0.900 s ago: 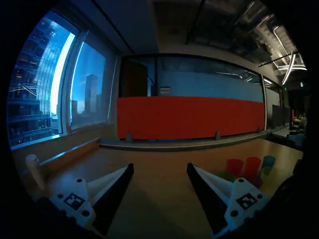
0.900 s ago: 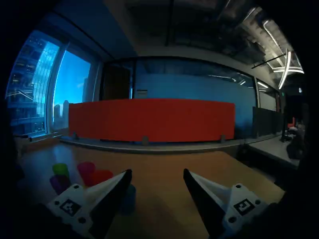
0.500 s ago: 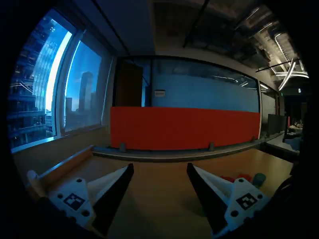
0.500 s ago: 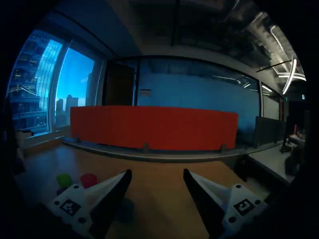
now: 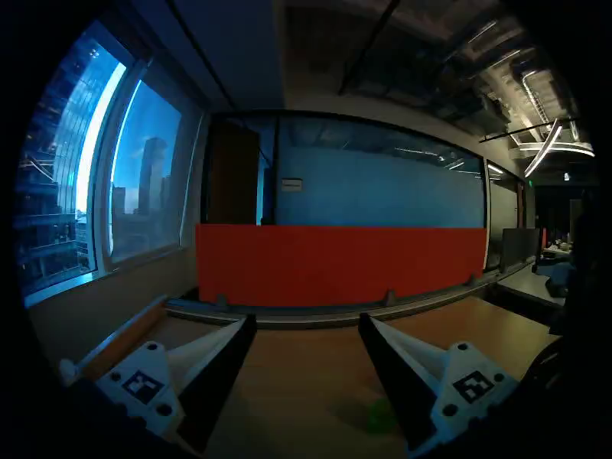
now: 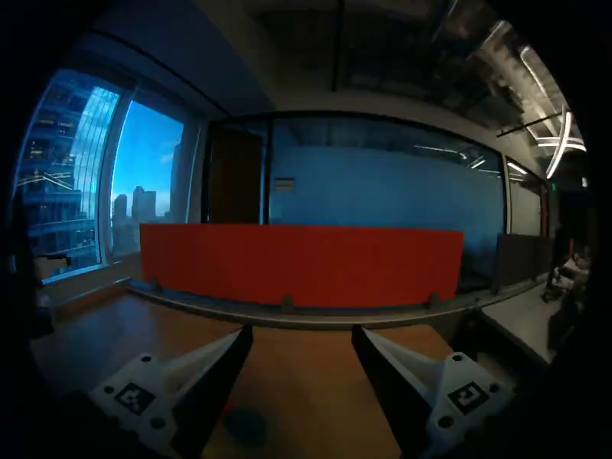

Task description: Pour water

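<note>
My left gripper [image 5: 306,336] is open above the wooden table [image 5: 306,382], nothing between its white fingers. A green cup [image 5: 378,417] shows low in the left gripper view, just inside the right finger. My right gripper [image 6: 300,344] is also open and holds nothing. In the right gripper view the rim of a blue cup [image 6: 245,427] sits on the table [image 6: 306,382] low between the fingers, near the left one, with a sliver of a red cup [image 6: 225,411] beside it. Both cameras point level across the room.
A red divider panel [image 5: 336,264] runs along the table's far edge, also seen as the red panel [image 6: 298,264] in the right gripper view. Large windows [image 5: 92,199] line the left wall. A raised wooden ledge [image 5: 122,344] borders the table's left side.
Both views have tilted upward: the group of coloured cups slid down and mostly out of sight, and the red panel sits lower in each view. The fingers kept the same spread.
</note>
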`<state>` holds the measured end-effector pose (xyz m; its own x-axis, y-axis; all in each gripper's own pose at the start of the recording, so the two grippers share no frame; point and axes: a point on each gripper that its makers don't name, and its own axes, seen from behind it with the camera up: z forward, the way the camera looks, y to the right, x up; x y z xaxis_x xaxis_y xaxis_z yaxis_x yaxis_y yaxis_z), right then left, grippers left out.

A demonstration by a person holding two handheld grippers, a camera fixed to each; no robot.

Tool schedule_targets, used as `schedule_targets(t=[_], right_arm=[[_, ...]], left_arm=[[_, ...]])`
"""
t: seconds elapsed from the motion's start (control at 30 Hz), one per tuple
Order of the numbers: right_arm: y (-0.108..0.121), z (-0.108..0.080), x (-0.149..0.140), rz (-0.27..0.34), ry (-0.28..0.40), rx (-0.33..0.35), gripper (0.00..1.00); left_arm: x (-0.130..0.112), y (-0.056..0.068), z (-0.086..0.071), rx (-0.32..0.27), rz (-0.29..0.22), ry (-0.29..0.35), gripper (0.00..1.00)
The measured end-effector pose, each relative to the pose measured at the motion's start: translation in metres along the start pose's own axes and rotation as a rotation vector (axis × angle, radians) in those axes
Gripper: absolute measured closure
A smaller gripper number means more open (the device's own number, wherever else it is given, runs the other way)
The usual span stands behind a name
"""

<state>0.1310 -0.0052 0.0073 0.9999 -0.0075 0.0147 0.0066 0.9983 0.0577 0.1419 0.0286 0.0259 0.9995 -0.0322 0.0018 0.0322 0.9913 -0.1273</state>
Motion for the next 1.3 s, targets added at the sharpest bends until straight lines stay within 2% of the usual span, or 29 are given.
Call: schedule_targets(t=[0.17,0.3,0.7,1.0,1.3], right_arm=[[-0.004,0.0,0.01,-0.001,0.006,0.021,0.0],[-0.01,-0.002,0.01,0.002,-0.002,0.058,0.0],[-0.041,-0.014,0.023,-0.025,0.023,0.238,0.0],[-0.055,-0.024,0.034,-0.008,0.03,0.345,0.0],[-0.064,-0.027,0.036,-0.027,-0.002,0.413,0.0]], left_arm=[[0.013,0.007,0.0,-0.029,0.013,0.013,0.01],[0.016,0.017,0.0,-0.073,0.027,0.014,0.01],[0.035,0.052,-0.009,-0.247,0.026,0.011,0.01],[0.037,0.078,-0.017,-0.371,0.052,0.0,0.01],[0.032,0.093,-0.021,-0.454,0.075,-0.02,0.01]])
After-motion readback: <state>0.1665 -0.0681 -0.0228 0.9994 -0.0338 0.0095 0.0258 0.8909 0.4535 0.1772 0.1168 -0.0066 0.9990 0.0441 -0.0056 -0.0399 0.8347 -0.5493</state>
